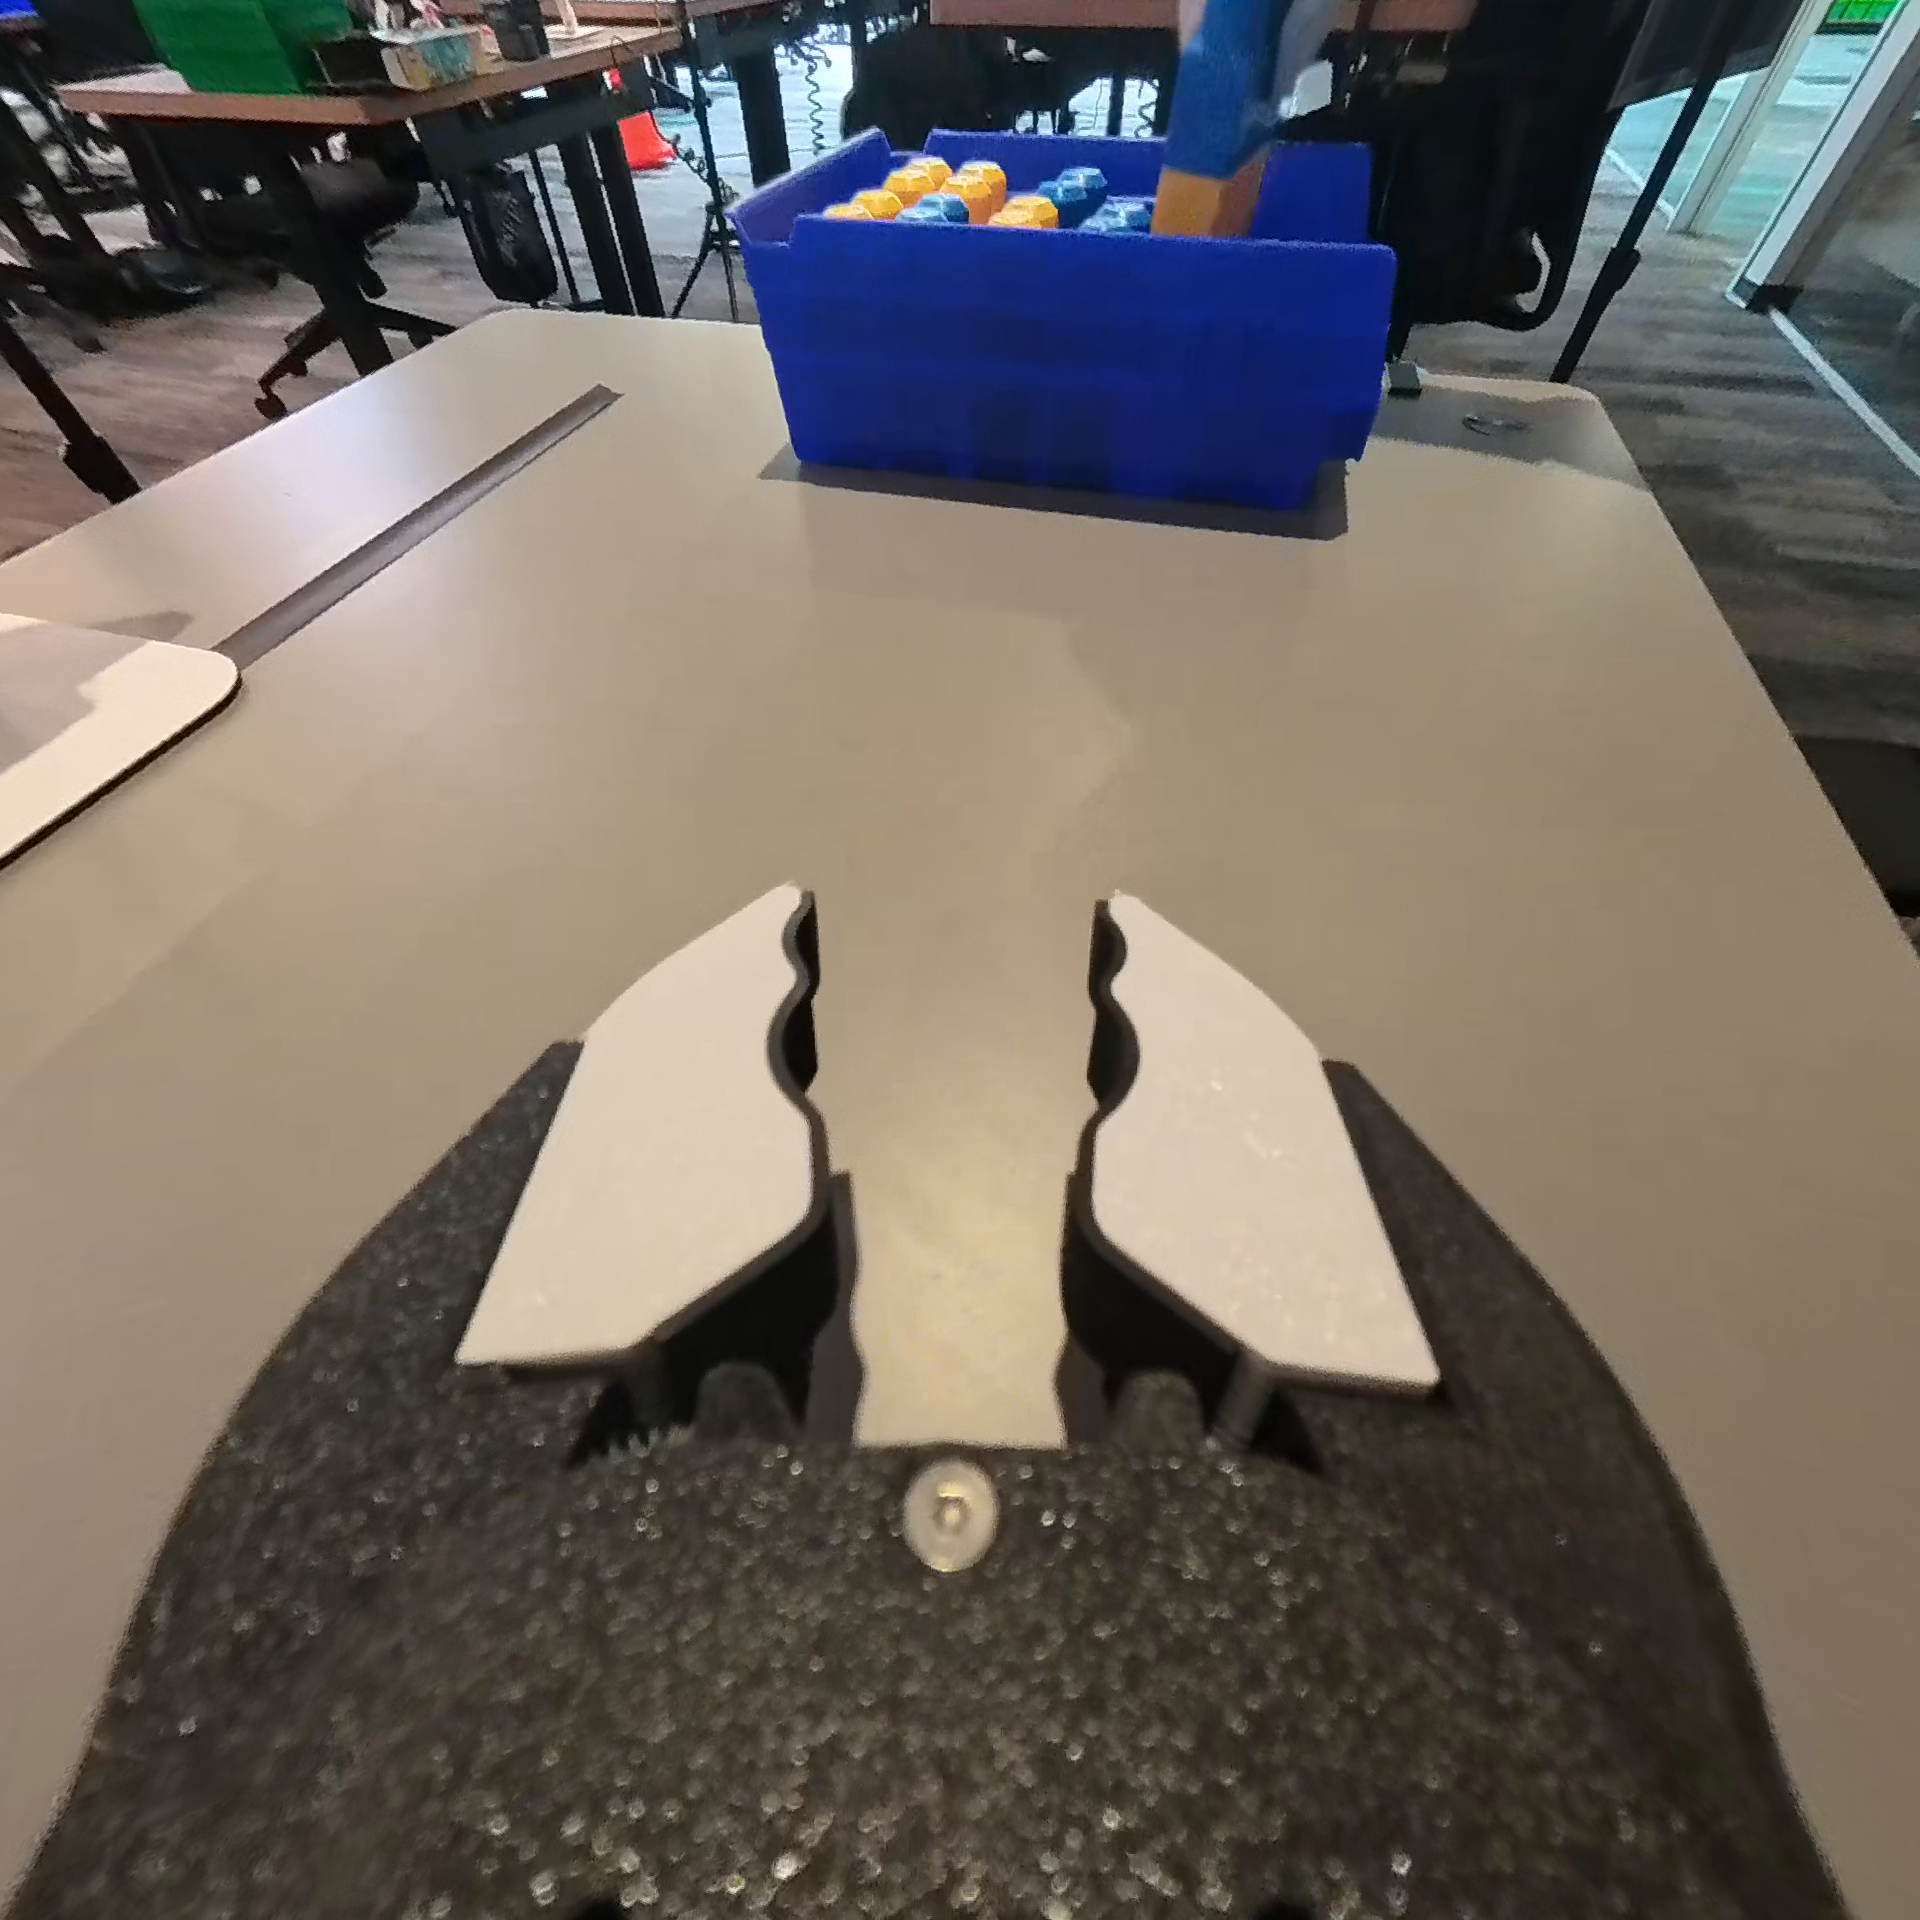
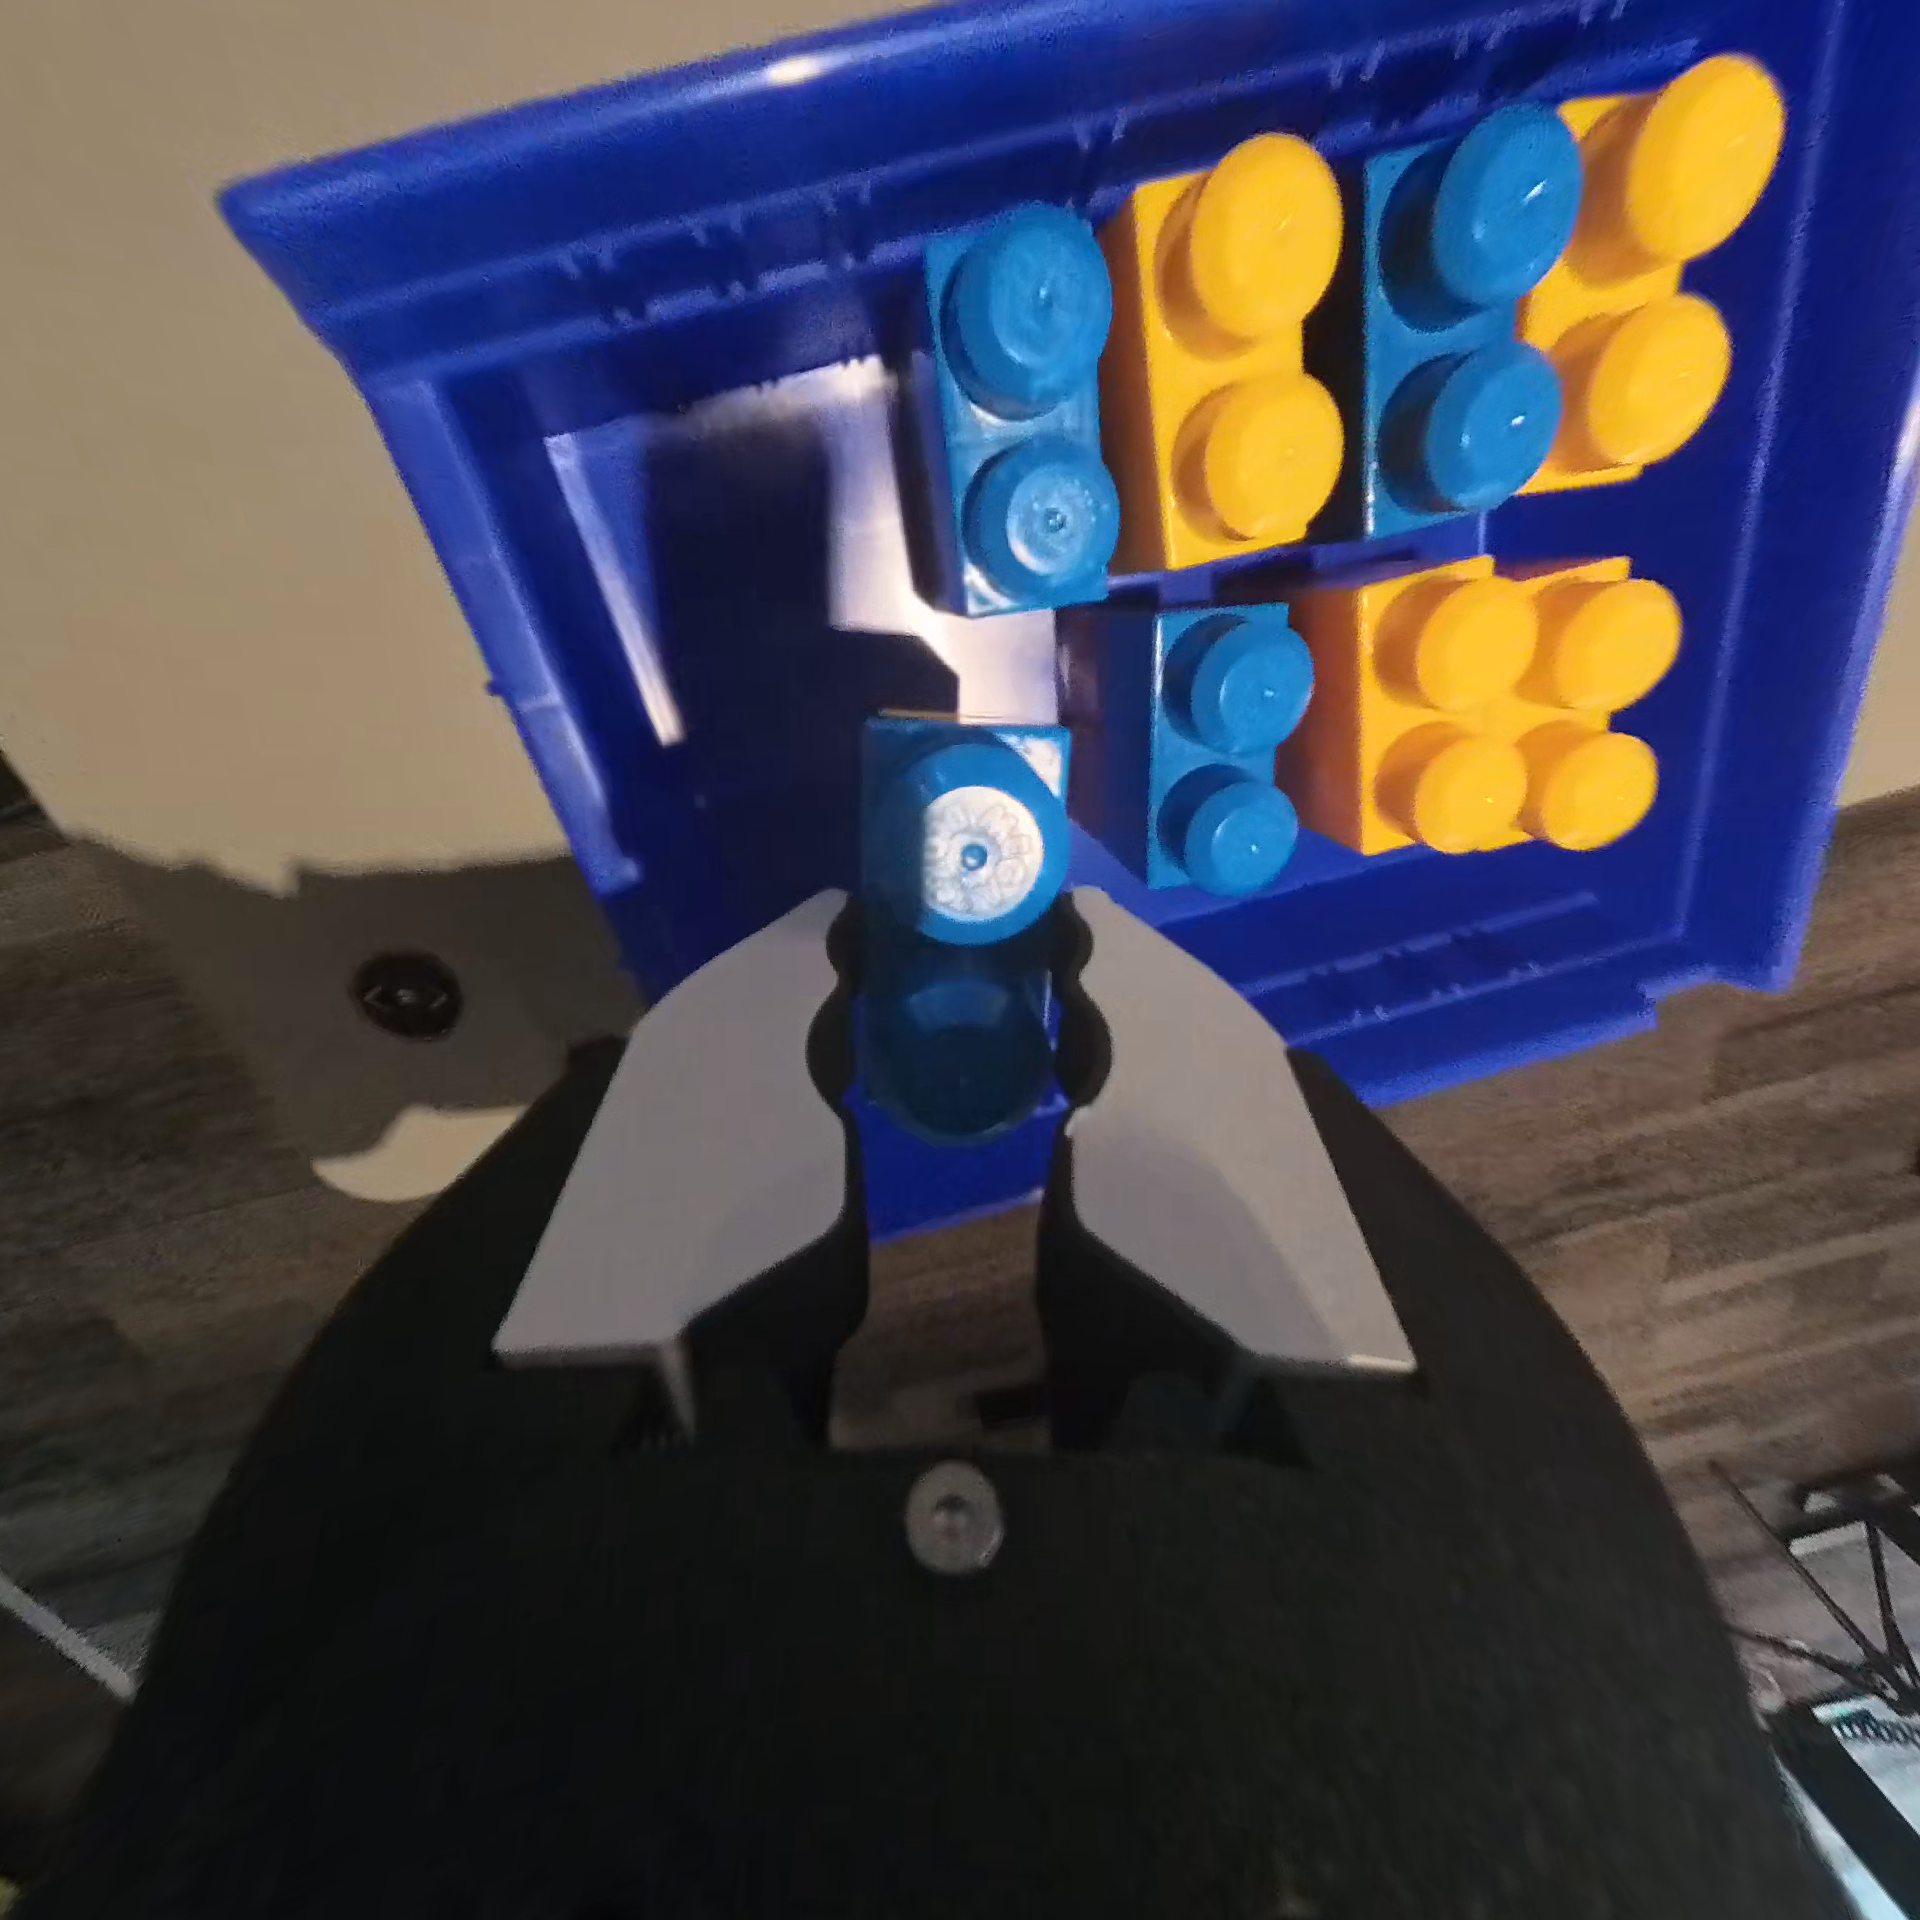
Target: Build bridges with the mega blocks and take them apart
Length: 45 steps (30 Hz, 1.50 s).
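Observation:
A blue bin (image 1: 1070, 343) stands at the far end of the grey table (image 1: 727, 727) and holds several orange and blue mega blocks (image 1: 966, 187). My left gripper (image 1: 956, 914) is open and empty, low over the table, well short of the bin. In the right wrist view my right gripper (image 2: 956, 925) looks down into the bin (image 2: 623, 260) and is shut on a blue two-stud block (image 2: 966, 821), held above the bin's near wall. Blue blocks (image 2: 1023, 416) and orange blocks (image 2: 1226, 364) sit in rows inside. A blurred blue and orange shape (image 1: 1226, 135) hangs over the bin in the left wrist view.
A white rounded board (image 1: 94, 717) lies at the table's left edge beside a dark slot strip (image 1: 416, 520). The table's right edge (image 1: 1714, 727) drops to wood floor. Desks and chairs (image 1: 343, 208) stand behind. A black grommet (image 2: 403, 995) sits in the table near the bin. About 45 cm separates my left fingertips from my right.

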Available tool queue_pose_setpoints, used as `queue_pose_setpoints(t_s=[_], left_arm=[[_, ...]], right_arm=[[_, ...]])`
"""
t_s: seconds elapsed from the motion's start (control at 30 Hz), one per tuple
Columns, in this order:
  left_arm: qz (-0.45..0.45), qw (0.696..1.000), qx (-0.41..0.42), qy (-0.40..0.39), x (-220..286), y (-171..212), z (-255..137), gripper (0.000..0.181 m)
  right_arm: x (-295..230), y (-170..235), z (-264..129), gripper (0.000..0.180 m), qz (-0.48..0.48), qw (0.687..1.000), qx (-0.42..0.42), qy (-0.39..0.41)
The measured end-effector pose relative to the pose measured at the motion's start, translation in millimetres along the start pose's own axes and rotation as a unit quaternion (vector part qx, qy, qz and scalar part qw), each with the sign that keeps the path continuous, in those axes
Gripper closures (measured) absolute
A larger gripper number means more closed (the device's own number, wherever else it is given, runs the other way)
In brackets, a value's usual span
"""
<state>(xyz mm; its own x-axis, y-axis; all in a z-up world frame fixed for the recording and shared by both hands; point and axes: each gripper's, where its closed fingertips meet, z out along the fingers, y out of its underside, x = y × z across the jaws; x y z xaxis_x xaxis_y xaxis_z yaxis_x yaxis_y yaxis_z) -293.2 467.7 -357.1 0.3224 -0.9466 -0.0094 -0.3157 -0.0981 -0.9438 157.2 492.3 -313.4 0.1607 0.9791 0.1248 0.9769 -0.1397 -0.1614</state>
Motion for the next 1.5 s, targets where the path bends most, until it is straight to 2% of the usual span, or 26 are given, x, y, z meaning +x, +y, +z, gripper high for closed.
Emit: queue_pose_setpoints(t_s=[0.27,0.57,0.7,0.8,0.9,0.97,1.03,1.1,1.2,1.27,1.33,1.43,1.5], left_arm=[[-0.009,1.000,0.013,-0.006,4,-2,1,0.135],[-0.008,1.000,0.004,-0.012,5,2,4,0.137],[-0.012,1.000,0.005,-0.011,6,2,5,0.137],[-0.013,1.000,0.004,-0.010,6,2,5,0.137],[-0.020,1.000,0.008,-0.009,6,2,3,0.136],[-0.024,1.000,0.014,-0.009,6,0,1,0.135],[-0.026,0.999,0.021,-0.014,5,-3,-1,0.133],[-0.027,0.999,0.030,-0.016,6,-8,-4,0.130],[-0.026,0.999,0.039,-0.023,8,-17,-11,0.128],[-0.030,0.998,0.049,-0.032,14,-28,-21,0.123],[-0.036,0.996,0.065,-0.043,24,-39,-36,0.123],[-0.059,0.993,0.087,-0.051,42,-47,-62,0.123],[-0.076,0.991,0.095,-0.052,54,-45,-78,0.123]], right_arm=[[10,8,49,0.144,-0.021,0.999,0.021,-0.034],[19,7,67,0.144,-0.046,0.997,0.040,-0.040],[19,9,64,0.144,-0.039,0.998,0.035,-0.028],[13,9,53,0.132,-0.024,0.999,0.032,-0.025],[3,2,29,0.124,-0.001,0.999,0.041,-0.023],[1,-10,3,0.122,0.039,0.995,0.087,-0.013],[16,-23,-31,0.119,0.106,0.981,0.160,0.036],[42,-23,-66,0.112,0.200,0.949,0.223,0.095],[73,30,-84,0.112,0.426,0.877,0.175,0.139],[77,58,-77,0.135,0.516,0.831,0.161,0.131],[76,76,-61,0.137,0.569,0.801,0.147,0.117],[67,86,-27,0.137,0.603,0.786,0.105,0.085],[61,89,-6,0.127,0.614,0.783,0.062,0.078]])
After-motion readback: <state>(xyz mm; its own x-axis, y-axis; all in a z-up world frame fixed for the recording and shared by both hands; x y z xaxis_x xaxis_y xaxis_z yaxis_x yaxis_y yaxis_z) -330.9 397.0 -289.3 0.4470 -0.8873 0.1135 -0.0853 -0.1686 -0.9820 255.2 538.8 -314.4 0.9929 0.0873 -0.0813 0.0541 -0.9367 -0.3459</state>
